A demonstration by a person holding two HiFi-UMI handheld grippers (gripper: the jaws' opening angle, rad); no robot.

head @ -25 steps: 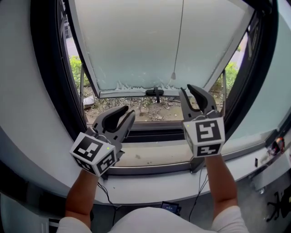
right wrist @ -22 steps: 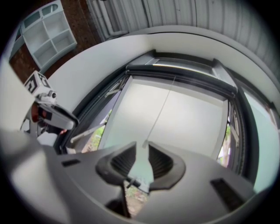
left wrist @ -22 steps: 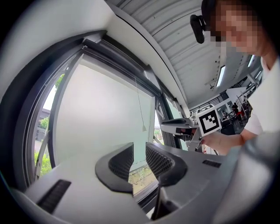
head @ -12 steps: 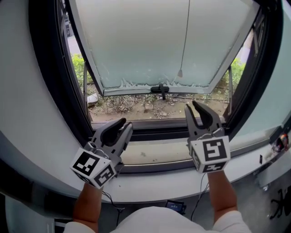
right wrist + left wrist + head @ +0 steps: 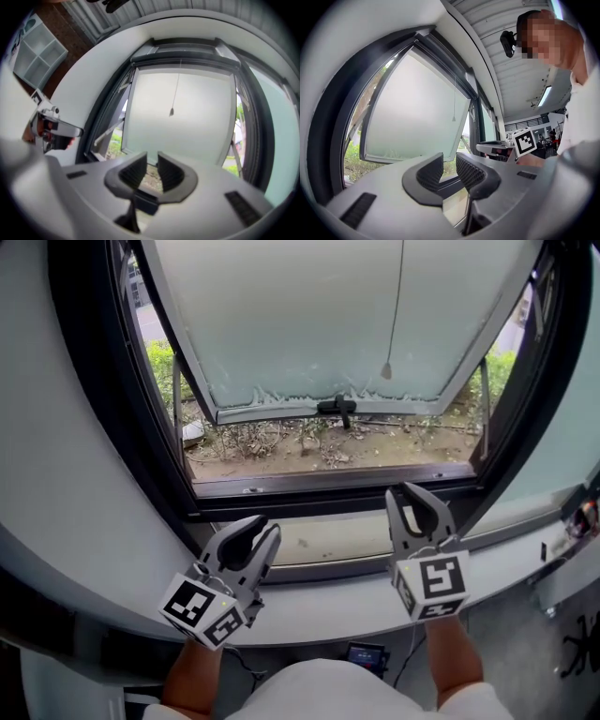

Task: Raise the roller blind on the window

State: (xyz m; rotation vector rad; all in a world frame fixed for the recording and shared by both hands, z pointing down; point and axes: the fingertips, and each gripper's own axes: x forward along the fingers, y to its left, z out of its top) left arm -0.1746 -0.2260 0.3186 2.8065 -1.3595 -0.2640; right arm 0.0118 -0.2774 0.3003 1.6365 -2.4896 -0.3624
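The window's frosted pane (image 5: 328, 315) is tilted outward, and a thin pull cord (image 5: 397, 306) hangs in front of it, ending in a small weight (image 5: 385, 370). No blind fabric shows in any view. My left gripper (image 5: 261, 526) is low over the grey sill (image 5: 328, 542), its jaws apart and empty, as the left gripper view (image 5: 449, 159) also shows. My right gripper (image 5: 408, 493) is beside it at the sill's right. Its jaws have just been closing, with nothing between them (image 5: 152, 159). The cord's weight (image 5: 171, 112) hangs far above both grippers.
A black window frame (image 5: 103, 409) surrounds the opening. A black handle (image 5: 337, 408) sits on the pane's lower edge. Soil and plants (image 5: 309, 446) lie outside. A small device with cables (image 5: 366, 652) sits below the sill, and a person's torso fills the bottom.
Both grippers have come down from in front of the window opening to sill level. The right gripper's jaws stand slightly narrower.
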